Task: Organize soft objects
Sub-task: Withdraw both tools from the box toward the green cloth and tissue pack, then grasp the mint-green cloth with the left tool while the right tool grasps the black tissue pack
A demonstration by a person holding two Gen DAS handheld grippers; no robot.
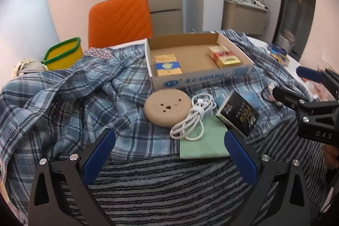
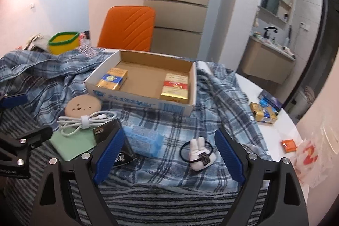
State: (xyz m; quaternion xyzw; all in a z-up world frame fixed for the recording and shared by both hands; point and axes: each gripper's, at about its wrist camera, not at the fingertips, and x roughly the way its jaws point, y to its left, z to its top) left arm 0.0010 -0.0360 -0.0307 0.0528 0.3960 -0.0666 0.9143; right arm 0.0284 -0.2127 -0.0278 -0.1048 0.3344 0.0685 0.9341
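A blue plaid shirt (image 1: 70, 86) lies crumpled over the table, also in the right wrist view (image 2: 214, 90). A grey striped fuzzy cloth (image 1: 169, 183) lies at the near edge, under both grippers. My left gripper (image 1: 169, 137) is open and empty above the striped cloth, near a green cloth (image 1: 203, 141) and a white cable bundle (image 1: 192, 118). My right gripper (image 2: 169, 141) is open and empty, with a white plush hair tie (image 2: 200, 153) between its fingers on the shirt. A blue sponge-like block (image 2: 146, 139) lies by its left finger.
A cardboard tray (image 1: 233, 72) on the shirt holds two small boxes. A round tan disc (image 1: 166, 106) and a black box (image 1: 239, 113) lie near the cable. An orange chair (image 1: 120, 18) and a yellow bin (image 1: 63, 52) stand behind. Small boxes (image 2: 262, 112) and a plastic bag (image 2: 309, 158) lie on the white table at right.
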